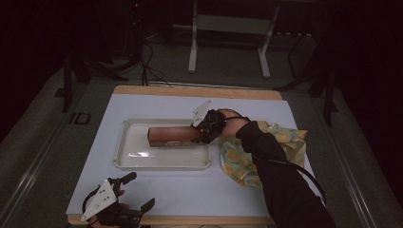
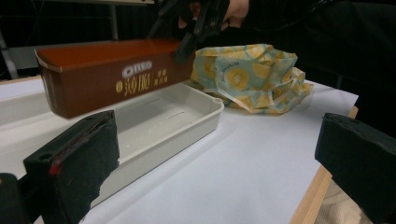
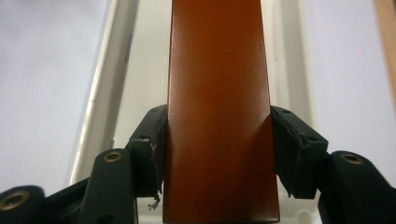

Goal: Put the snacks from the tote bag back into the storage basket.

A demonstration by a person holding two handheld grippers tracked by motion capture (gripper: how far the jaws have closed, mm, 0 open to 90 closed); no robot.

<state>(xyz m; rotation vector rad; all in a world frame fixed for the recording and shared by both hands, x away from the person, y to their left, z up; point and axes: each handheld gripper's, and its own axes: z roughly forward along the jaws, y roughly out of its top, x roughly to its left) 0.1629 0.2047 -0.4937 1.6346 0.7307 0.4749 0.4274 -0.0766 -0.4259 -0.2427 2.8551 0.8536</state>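
One brown box (image 1: pixel 170 135) – clamped in right claw (image 1: pixel 202 133), above white tray (image 1: pixel 124 160)

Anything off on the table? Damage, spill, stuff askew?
Mostly fine. The patterned cloth lies crumpled beside the white tray, partly under the person's sleeve. One pad of the right gripper looks frayed at its lower edge. The brown Oreo box, clamped at one end, hangs over the tray undamaged. No spill.

The right hand-held gripper (image 3: pixel 218 154) clamps both black pads against the sides of a long brown box (image 3: pixel 217 93), held lengthwise above a white tray (image 3: pixel 105 93) on the pale bench (image 3: pixel 42 70).
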